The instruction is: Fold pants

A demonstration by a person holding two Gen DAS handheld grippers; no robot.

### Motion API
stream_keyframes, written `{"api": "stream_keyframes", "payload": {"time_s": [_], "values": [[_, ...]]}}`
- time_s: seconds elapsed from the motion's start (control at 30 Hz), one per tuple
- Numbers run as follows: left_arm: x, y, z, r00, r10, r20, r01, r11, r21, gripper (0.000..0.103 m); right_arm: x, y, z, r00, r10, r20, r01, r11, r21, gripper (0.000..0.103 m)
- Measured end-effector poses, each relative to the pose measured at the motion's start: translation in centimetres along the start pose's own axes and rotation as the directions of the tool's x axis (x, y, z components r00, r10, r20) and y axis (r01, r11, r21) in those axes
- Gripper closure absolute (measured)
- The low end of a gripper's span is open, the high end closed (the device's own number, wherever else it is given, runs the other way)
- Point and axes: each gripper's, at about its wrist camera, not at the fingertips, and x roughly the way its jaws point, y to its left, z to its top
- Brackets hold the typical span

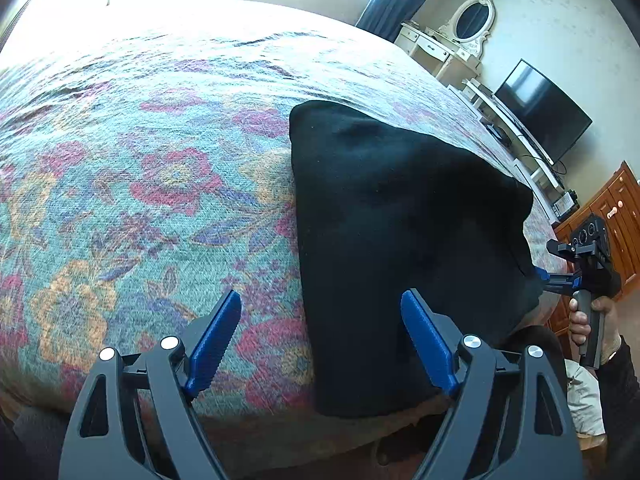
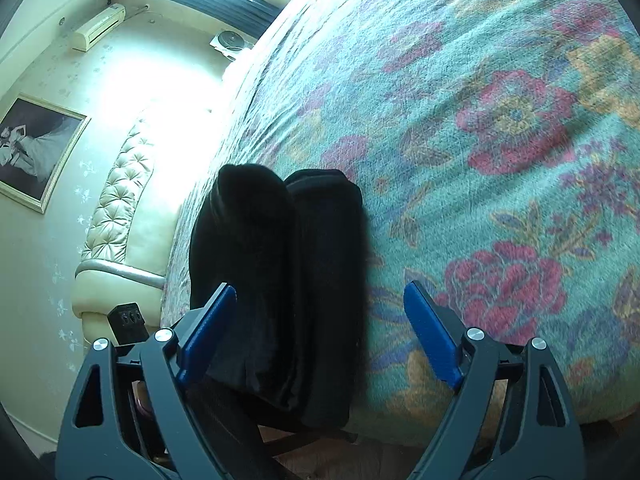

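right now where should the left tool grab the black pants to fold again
Grip the near short edge of the black pants by the bed's edge, coming from below toward it. The bundle lies long and flat, and the open left tool already sits there.

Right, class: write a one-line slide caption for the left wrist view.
Open left gripper hovers by folded black pants on a floral bedspread.
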Motion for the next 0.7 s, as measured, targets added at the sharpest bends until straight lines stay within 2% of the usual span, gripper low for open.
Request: {"api": "stream_keyframes", "payload": {"time_s": [0.23, 0.43, 0.57, 0.7], "values": [[2.6, 1.4, 3.1, 0.999, -0.04, -0.019, 0.039, 0.998, -0.044, 0.018, 3.4, -0.2, 3.0, 0.999, 0.049, -0.024, -0.048, 0.999, 0.009, 0.017], [4.5, 1.3, 5.8, 0.999, -0.036, -0.018, 0.035, 0.999, -0.017, 0.018, 4.7, -0.1, 5.1, 0.995, 0.093, -0.021, -0.092, 0.996, 0.017, 0.016], [6.2, 2.1, 7.3, 0.995, -0.097, -0.031, 0.096, 0.994, -0.045, 0.018, 5.5, 0.1, 6.1, 0.991, 0.129, -0.027, -0.129, 0.992, 0.018, 0.014], [7.6, 3.3, 8.6, 0.979, -0.198, -0.045, 0.192, 0.976, -0.107, 0.018, 5.4, 0.3, 6.4, 0.983, 0.176, -0.048, -0.176, 0.984, 0.002, 0.013]]}}
